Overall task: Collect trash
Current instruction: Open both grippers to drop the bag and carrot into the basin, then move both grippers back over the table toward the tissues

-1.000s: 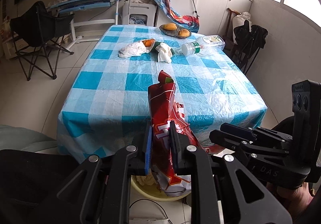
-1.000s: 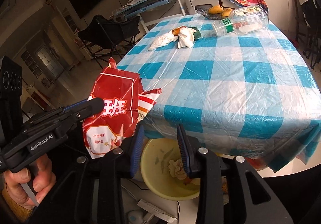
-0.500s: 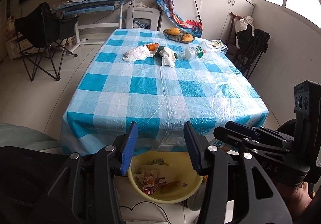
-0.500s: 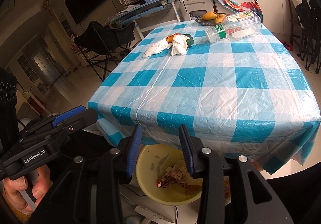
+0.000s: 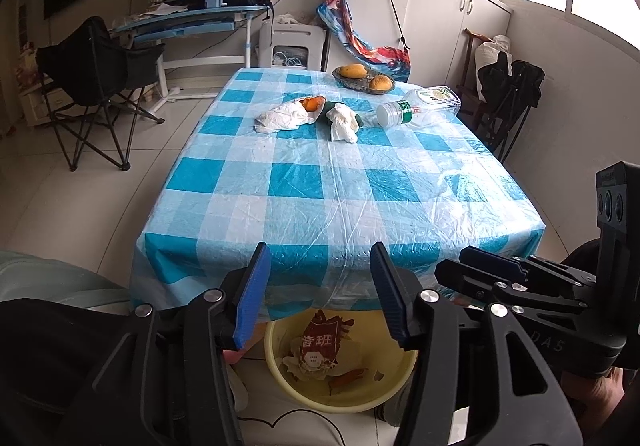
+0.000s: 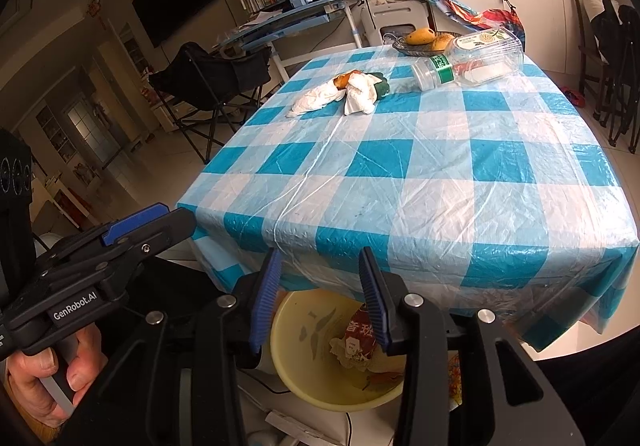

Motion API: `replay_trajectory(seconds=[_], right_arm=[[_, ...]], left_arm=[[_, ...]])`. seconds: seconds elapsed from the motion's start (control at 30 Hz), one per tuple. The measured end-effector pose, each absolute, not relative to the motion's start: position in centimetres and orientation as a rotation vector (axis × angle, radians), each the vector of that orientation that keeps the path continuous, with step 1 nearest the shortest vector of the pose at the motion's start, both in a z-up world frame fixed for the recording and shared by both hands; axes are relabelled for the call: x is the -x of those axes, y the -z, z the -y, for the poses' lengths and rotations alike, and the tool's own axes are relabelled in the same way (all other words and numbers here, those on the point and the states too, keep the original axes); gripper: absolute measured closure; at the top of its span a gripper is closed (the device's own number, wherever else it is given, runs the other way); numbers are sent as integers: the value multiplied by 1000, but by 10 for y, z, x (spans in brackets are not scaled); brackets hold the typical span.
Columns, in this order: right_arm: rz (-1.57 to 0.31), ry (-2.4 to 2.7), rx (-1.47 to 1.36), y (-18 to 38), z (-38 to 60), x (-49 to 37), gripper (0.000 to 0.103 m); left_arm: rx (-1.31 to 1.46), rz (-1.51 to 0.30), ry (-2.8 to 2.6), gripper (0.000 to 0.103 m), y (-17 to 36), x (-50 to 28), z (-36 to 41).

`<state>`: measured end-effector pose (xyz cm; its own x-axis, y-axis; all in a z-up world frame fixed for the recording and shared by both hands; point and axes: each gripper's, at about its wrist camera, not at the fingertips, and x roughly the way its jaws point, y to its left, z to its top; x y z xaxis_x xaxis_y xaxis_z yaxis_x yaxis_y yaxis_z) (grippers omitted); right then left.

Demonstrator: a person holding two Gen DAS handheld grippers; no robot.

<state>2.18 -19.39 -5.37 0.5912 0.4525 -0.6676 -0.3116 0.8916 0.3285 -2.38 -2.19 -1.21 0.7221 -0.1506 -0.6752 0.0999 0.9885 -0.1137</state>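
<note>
Red snack bag (image 5: 321, 342) is seen crumpled in the yellow basin (image 5: 280, 374) on the floor, just under the worktop (image 5: 340, 182) edge, among other scraps. White printed characters are visible on it. Left hand-held gripper (image 5: 318, 298) is spread wide, nothing held, above the basin. Right hand-held gripper (image 6: 318, 298) is likewise spread and empty. On the worktop's far end: crumpled tissues (image 5: 286, 116), a plastic bottle (image 5: 420, 110) on its side. Only the right view shows the hand (image 6: 52, 374) on the left tool's trigger; there the bag is partly hidden by a finger.
</note>
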Motion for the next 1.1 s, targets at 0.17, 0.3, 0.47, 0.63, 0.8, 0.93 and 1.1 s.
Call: replay_trajectory(seconds=[0.17,0.3,0.47,0.63,0.8,0.93,1.1], right_arm=[[-820,-447,-174,53,193,-22,62],[-811,-442,-168,53,193,-22,59],[-814,-429,-147,55,190,-21,59],[-811,-418,-116,56,185,-21,57],[-810,-414,-89,57,181,-21,55],[-810,-412,-85,58,180,-20,53],[-805,-409,-92,58,181,-21,50]], left_arm=[[70,-747,126,50,12,22,20],[64,-742,111,49,13,21,20],[67,-723,103,45,9,22,18],[80,-709,95,40,6,23,14],[95,-707,88,38,5,22,10],[100,-705,81,36,5,21,9],[97,-706,81,35,5,20,9]])
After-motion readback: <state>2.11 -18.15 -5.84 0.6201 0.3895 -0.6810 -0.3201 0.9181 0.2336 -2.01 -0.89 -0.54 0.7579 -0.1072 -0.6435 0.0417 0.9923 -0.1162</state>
